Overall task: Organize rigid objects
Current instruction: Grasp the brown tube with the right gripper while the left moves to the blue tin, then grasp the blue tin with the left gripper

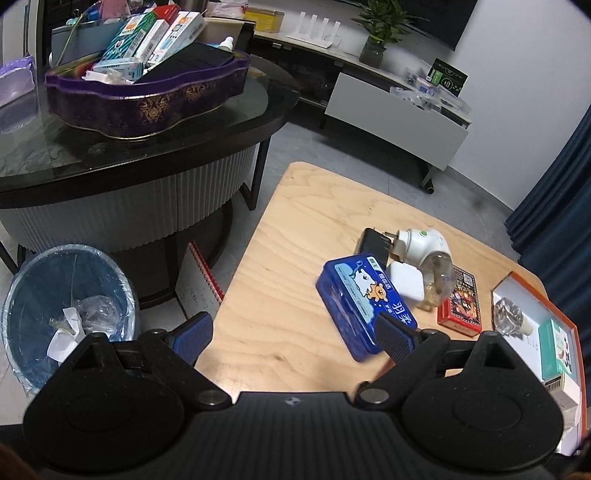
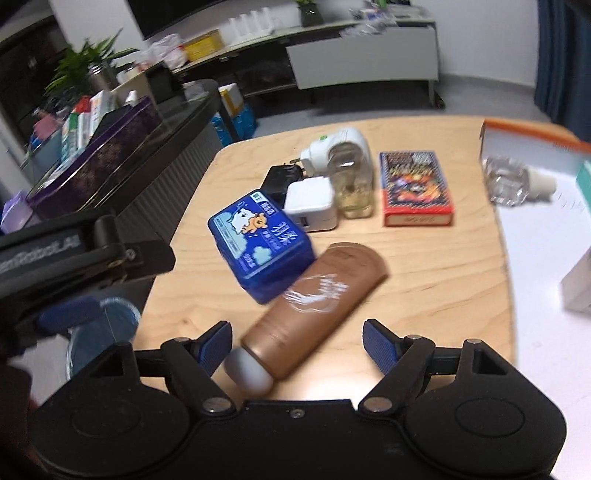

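between your right claw's (image 2: 297, 345) spread, empty jaws lies a smooth brown tube (image 2: 314, 306), grey cap nearest; beyond, a glossy blue tin (image 2: 260, 243). your left claw (image 1: 295, 332) gapes, released.

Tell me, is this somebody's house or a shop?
Most likely a home living room: a long low white media cabinet with a potted green plant on it, a round dark glass-topped coffee table, and a lined blue waste bin.
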